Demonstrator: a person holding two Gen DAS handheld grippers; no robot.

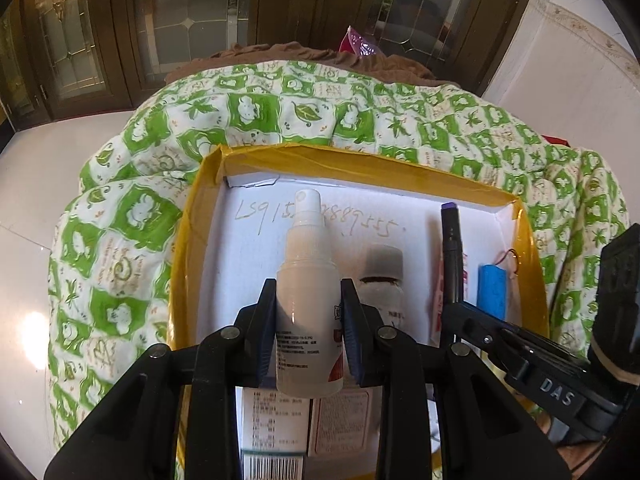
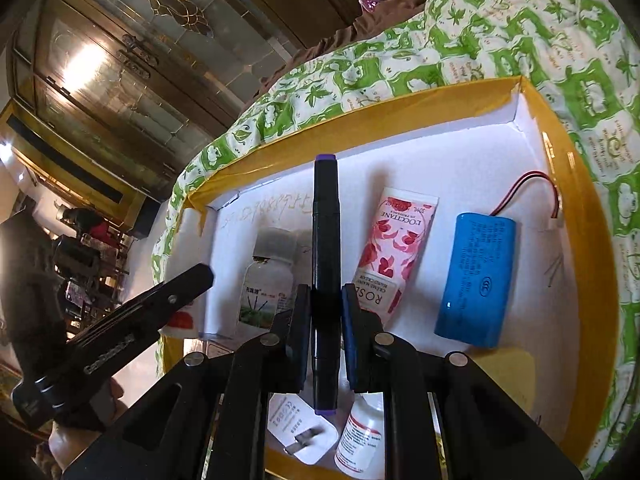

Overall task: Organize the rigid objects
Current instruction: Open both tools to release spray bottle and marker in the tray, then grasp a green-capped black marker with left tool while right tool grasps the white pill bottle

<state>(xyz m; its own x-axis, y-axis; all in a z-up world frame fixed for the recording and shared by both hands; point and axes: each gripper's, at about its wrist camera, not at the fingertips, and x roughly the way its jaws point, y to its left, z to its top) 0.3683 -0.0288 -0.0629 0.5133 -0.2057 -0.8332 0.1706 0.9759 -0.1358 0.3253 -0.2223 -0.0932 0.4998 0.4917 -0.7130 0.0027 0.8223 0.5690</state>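
A yellow-taped cardboard box (image 1: 360, 164) with a white inside rests on a green-and-white quilt. My left gripper (image 1: 308, 286) is shut on a white spray bottle (image 1: 306, 272), held upright above the box's left half. My right gripper (image 2: 326, 292) is shut on a black marker (image 2: 326, 240) with purple ends, held above the box's middle. On the box floor lie a small grey-capped bottle (image 2: 268, 276), a pink hand cream tube (image 2: 394, 248) and a blue battery pack (image 2: 474, 280) with red and black wires.
At the near side of the box lie medicine cartons (image 1: 276, 420), a white plug (image 2: 300, 428) and a small red-labelled bottle (image 2: 360, 436). The quilt (image 1: 132, 216) drapes over a rounded surface. Dark glass-fronted cabinets (image 1: 168, 20) stand behind, with pale glossy floor to the left.
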